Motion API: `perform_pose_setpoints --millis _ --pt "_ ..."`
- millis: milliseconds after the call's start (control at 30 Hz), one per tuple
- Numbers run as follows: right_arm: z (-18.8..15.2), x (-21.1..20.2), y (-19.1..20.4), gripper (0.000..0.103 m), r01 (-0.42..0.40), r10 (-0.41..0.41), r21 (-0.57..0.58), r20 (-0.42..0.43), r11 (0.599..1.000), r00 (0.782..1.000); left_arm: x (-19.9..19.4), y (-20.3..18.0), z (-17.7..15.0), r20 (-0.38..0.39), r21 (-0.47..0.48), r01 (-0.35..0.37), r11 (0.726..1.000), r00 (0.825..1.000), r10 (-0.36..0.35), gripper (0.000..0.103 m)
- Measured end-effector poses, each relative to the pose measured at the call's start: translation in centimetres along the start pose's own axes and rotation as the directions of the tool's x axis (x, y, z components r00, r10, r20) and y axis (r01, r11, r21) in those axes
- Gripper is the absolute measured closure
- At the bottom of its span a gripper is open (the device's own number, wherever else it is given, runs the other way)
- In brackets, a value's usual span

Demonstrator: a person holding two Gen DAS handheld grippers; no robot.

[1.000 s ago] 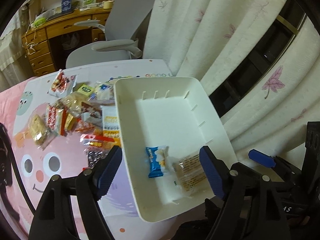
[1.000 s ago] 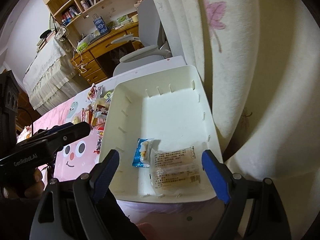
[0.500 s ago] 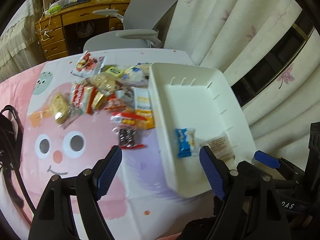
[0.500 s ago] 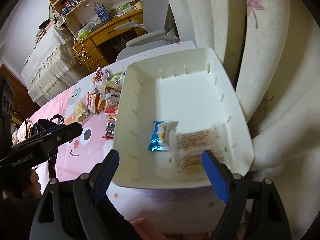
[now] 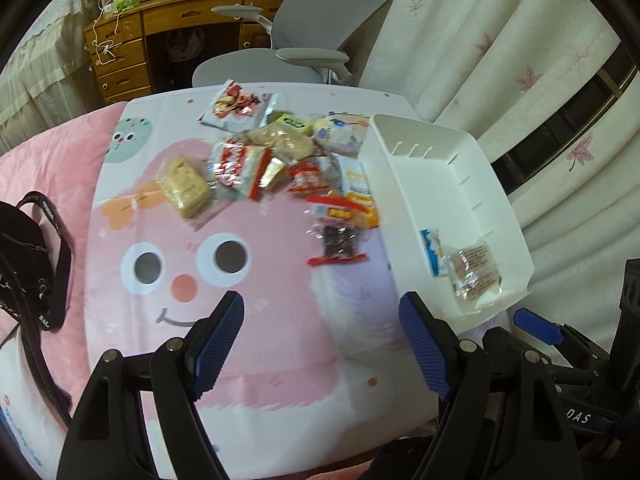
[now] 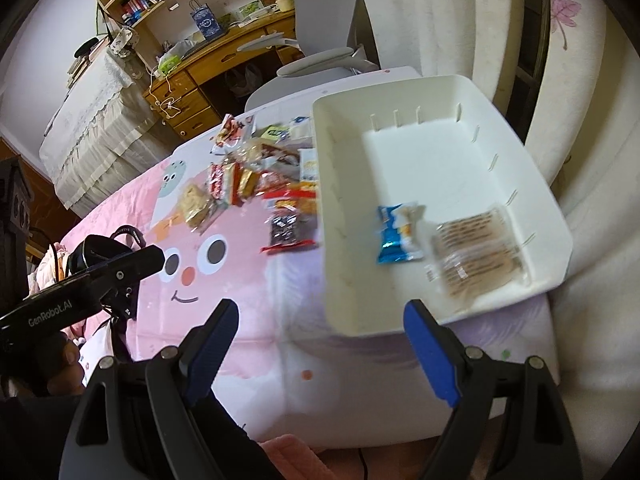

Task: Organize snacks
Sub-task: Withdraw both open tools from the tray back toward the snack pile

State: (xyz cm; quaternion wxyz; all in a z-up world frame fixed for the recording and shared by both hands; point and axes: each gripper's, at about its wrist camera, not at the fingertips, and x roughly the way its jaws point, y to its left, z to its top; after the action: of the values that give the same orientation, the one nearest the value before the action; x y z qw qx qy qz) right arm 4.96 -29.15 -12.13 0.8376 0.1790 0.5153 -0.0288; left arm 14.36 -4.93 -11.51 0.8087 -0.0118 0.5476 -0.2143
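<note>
- Both views are smeared, so you can read almost no wrapper print in the snack pile (image 5: pixel 280 168); only colours and rough shapes come through.
- The lower part of each view is filled by the gripper's own black arms, which cover the near edge of the table (image 5: pixel 280 340).
- Your left gripper (image 5: pixel 322 348) has its blue pads spread wide with nothing between them, above the pink cartoon-face cloth.
- Your right gripper (image 6: pixel 320 346) is likewise spread and empty, just in front of the white bin (image 6: pixel 516 152).
- The bin sits at the table's right side, touching the pile's edge, and holds a blue packet (image 6: pixel 396 234) and a clear packet (image 6: pixel 476 252) side by side.
- Behind stand a grey chair (image 5: pixel 320 20), a wooden desk (image 5: pixel 160 20) and leaf-print curtains (image 5: pixel 500 40).
</note>
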Motion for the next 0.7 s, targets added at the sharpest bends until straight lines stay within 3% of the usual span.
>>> perform_pose_setpoints --millis 500,700 --pt "-5.1 1.6 7.9 0.018 0.064 -0.068 0.066 0.068 0.996 0.995 -1.7 9.0 -2.2 -0.025 0.013 -0.036 0.999 0.999 0.037 0.024" --pt "-5.7 2.3 10.4 0.018 0.074 -0.077 0.025 0.108 0.997 0.991 -0.4 11.4 -2.0 -0.061 -0.049 -0.058 0.997 0.997 0.055 0.024"
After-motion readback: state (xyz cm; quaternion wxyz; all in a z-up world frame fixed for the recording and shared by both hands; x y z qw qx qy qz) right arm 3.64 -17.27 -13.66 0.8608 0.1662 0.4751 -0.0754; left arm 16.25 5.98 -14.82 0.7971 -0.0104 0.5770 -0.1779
